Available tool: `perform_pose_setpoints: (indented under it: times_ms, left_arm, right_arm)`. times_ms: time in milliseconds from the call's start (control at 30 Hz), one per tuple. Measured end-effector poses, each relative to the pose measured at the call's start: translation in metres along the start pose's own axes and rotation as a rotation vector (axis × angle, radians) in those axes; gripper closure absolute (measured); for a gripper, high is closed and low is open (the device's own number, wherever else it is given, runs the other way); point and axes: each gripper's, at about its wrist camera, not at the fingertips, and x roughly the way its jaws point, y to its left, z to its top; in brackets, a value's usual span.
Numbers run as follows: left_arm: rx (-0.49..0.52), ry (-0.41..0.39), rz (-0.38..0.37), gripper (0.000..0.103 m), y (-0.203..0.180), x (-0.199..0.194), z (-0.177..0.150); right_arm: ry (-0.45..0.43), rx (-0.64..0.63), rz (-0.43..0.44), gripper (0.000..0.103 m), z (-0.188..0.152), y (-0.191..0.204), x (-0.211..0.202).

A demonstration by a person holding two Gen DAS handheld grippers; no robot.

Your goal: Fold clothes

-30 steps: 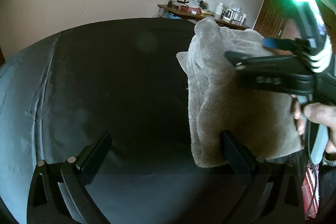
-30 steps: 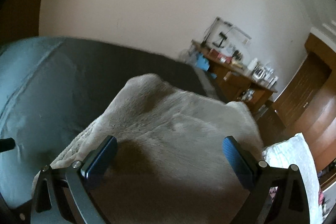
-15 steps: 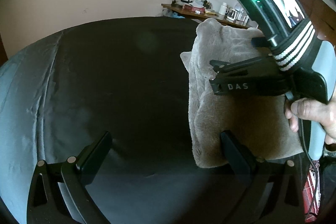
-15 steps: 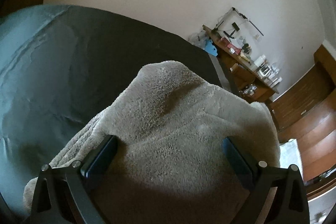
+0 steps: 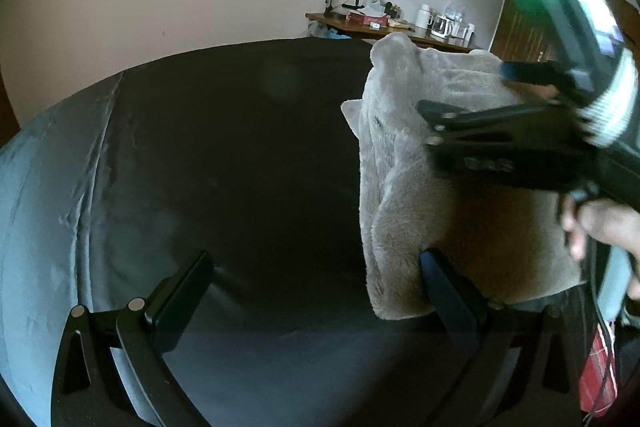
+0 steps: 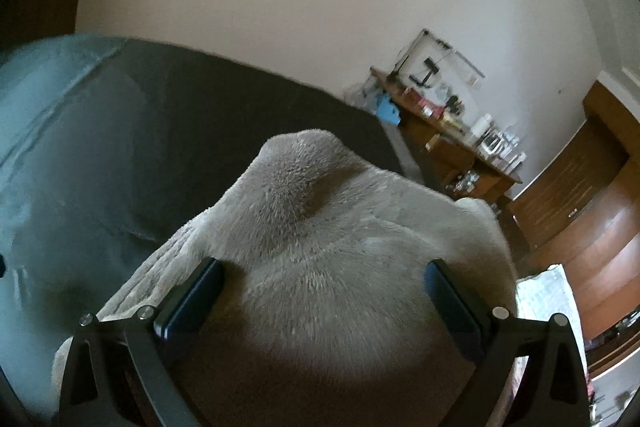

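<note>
Folded grey fleece (image 5: 448,187) lies on the dark cover (image 5: 240,155) of the bed, toward its right side and close to the near edge. From my left gripper (image 5: 316,291) it sits ahead and to the right: the right finger (image 5: 444,287) stands in front of the fleece's near left corner, though I cannot tell whether it touches the pile, while the left finger (image 5: 180,295) is over bare dark cover, well apart from the cloth. That gripper is spread wide with nothing between its fingers.

My right gripper (image 6: 324,303) is directly above the fleece (image 6: 340,247), which fills the space between and beyond both fingers. Its fingers are also spread wide, the left one (image 6: 192,303) near the fleece's left slope and the right one (image 6: 456,307) over the right part. Neither is pinching the cloth, and I cannot tell whether the tips rest on it. In the left camera's view this gripper's black body (image 5: 520,147) shows blurred over the upper right part of the fleece, with my hand (image 5: 600,227) behind it.

A rounded hump rises at the far end of the fleece. Left of it the cover turns to a lighter blue-grey sheet (image 6: 48,167). Past the bed, a wooden table (image 6: 460,147) crowded with small items stands against the pale wall (image 6: 320,7).
</note>
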Motion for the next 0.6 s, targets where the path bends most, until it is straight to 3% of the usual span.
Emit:
perform_pose_setpoints:
  times_ms: [300,600]
  left_arm:
    - [-0.003,-0.006,0.008,0.000,-0.002,-0.001,-0.003]
    - [0.010,-0.017,0.020,0.000,-0.006,-0.004,-0.006]
  right_arm:
    - [-0.098,0.119,-0.028,0.001,-0.055,-0.038,-0.060]
    - [-0.016,0.171,0.066,0.001,-0.092,-0.049,-0.053]
